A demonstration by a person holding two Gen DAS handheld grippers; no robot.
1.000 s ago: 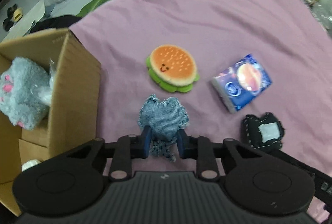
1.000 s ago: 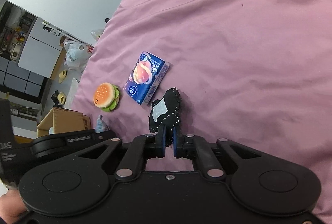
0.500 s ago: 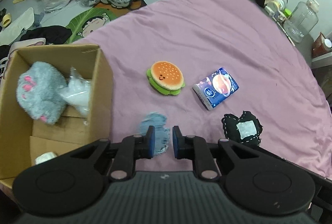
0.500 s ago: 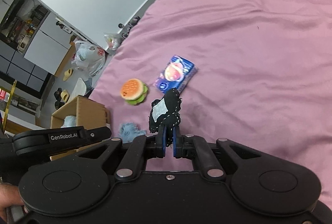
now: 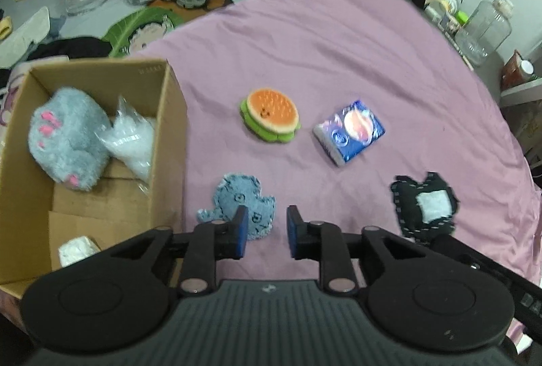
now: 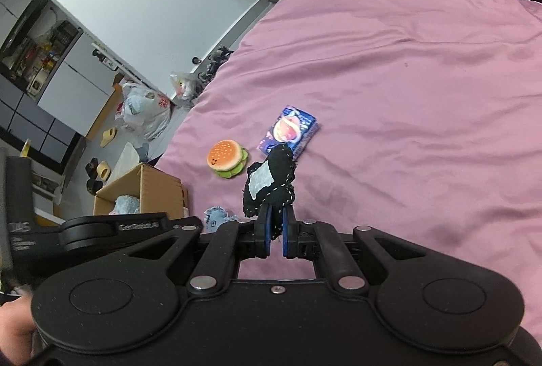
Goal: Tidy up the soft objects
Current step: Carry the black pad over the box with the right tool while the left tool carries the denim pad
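Observation:
A blue denim plush [image 5: 242, 208] lies on the pink bedspread [image 5: 338, 44], just right of the cardboard box [image 5: 169, 128]. My left gripper [image 5: 266, 230] hovers above it; its jaws are opening and nothing is between the pads. My right gripper [image 6: 276, 230] is shut on a black plush with a white patch [image 6: 271, 183], held up off the bed; the same black plush [image 5: 423, 206] shows at the lower right of the left wrist view. A burger plush [image 5: 271, 113] and a blue tissue pack [image 5: 350, 130] lie further up the bed.
Inside the box are a grey paw plush [image 5: 64, 142], a clear plastic bag [image 5: 130, 139] and a small white item [image 5: 76, 250]. Bags, shoes and a green mat [image 5: 142, 30] are on the floor past the bed's edge. Bottles [image 5: 484, 27] stand at the right.
The left gripper let go of the denim plush, which now lies on the bed, rose, and its jaws stand wider apart. The right gripper lifted the black plush higher.

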